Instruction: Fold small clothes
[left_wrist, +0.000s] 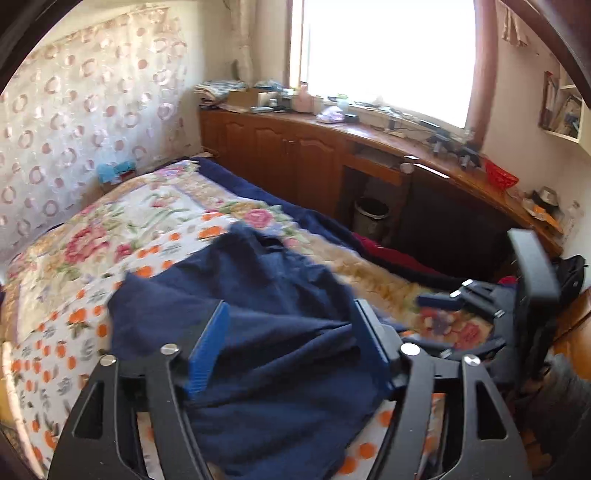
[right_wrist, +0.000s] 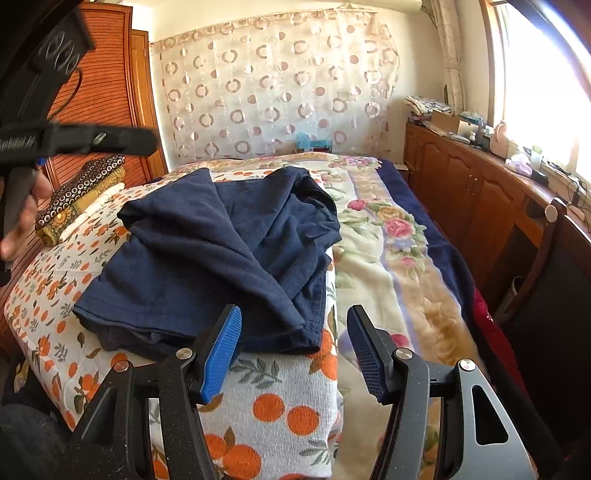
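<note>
roughly half-folded, the shirt (right_wrist: 221, 251) lies rumpled on the bed (right_wrist: 373, 258); left gripper (left_wrist: 291, 347) and right gripper (right_wrist: 293, 350) both gape, holding nothing; tidying remains.

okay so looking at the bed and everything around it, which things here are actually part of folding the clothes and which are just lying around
Part of the job:
- navy garment, lying rumpled on the orange-print cloth
- left gripper, open above the garment
- right gripper, open, near its hem

Just lying about:
- floral blanket
- patterned folded fabric by the wardrobe
- waste bin
- windowsill clutter
</note>
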